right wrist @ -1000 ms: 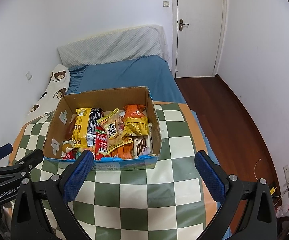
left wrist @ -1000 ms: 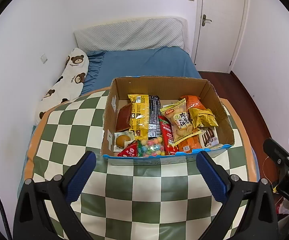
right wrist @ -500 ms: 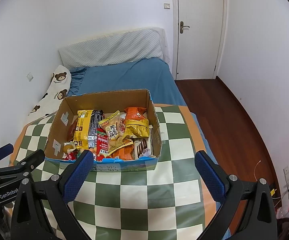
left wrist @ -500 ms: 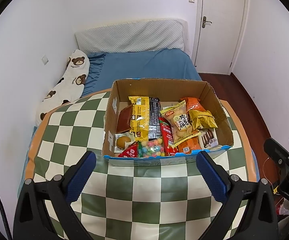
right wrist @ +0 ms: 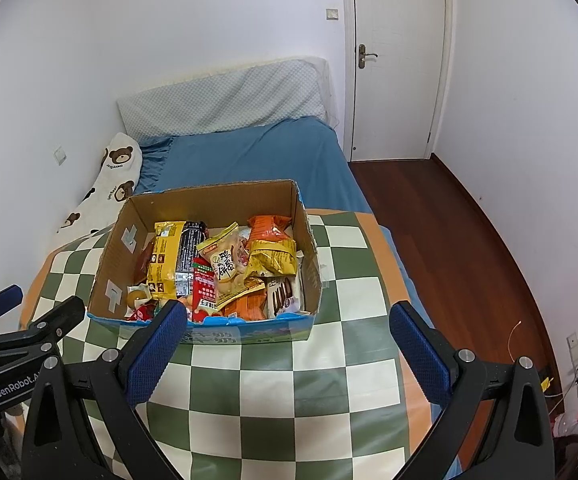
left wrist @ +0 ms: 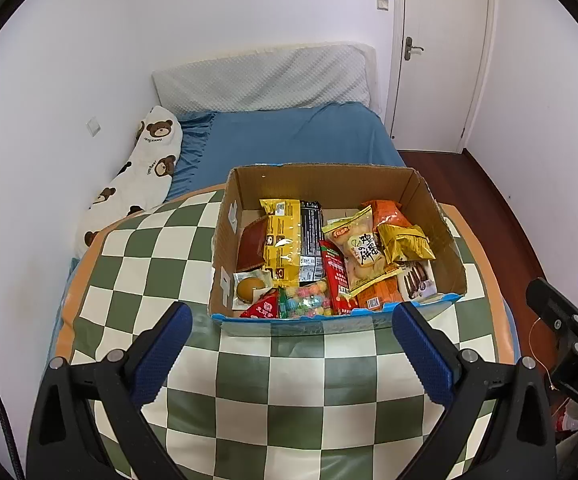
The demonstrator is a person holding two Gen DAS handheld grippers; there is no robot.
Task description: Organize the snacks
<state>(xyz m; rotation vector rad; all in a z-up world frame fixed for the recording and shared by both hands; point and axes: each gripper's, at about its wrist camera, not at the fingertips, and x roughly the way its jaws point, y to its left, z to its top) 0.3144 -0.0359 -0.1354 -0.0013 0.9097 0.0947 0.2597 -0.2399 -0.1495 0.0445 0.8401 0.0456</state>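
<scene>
An open cardboard box (left wrist: pixel 433 216) full of snack packets stands on the green-and-cream checkered table (left wrist: pixel 289 392); it also shows in the right wrist view (right wrist: pixel 121 248). Inside lie a yellow packet (left wrist: pixel 283 240), a black packet (left wrist: pixel 311 236), a red packet (left wrist: pixel 337 276), a rice-cracker bag (left wrist: pixel 363 248), a gold bag (left wrist: pixel 405 242) and colourful candies (left wrist: pixel 309 304). My left gripper (left wrist: pixel 291 350) is open and empty, hovering near the box's front wall. My right gripper (right wrist: pixel 287 354) is open and empty, also in front of the box.
A bed with a blue sheet (left wrist: pixel 289 136), a grey headboard cushion (left wrist: pixel 265 76) and a bear-print pillow (left wrist: pixel 141 176) lies behind the table. A white door (right wrist: pixel 397 60) and wooden floor (right wrist: pixel 469 232) are on the right.
Both grippers have drawn back and up slightly, so the box sits a little lower and farther in both views. Both stay open and empty.
</scene>
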